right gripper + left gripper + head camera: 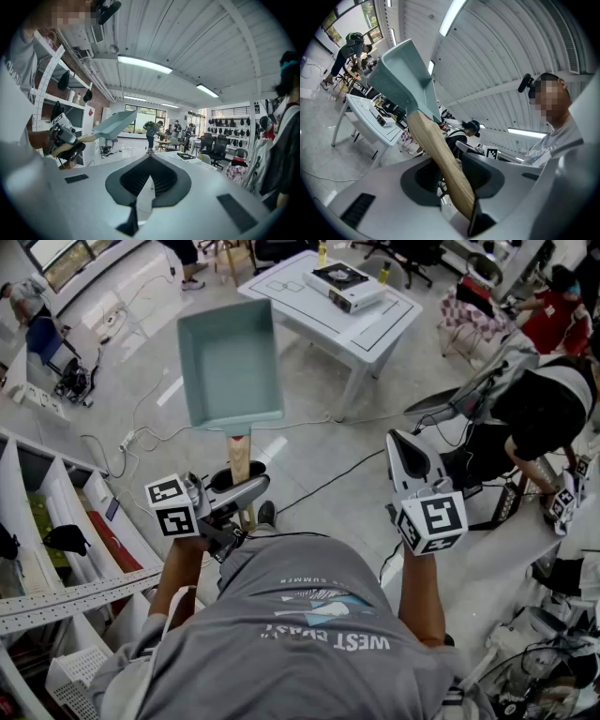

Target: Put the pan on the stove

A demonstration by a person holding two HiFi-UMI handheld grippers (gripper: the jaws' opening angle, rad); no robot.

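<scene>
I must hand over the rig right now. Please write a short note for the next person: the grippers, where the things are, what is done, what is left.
Left gripper: shut on the wooden handle of the teal pan, which is held in the air above the floor.
Right gripper: shut, nothing between its jaws.
Stove: the black-topped unit that looks like it sits on the white table ahead, apart from the pan.
Done: the pan is picked up.
Left: carry the pan to the table, set it on the stove, then let go of the handle.
</scene>
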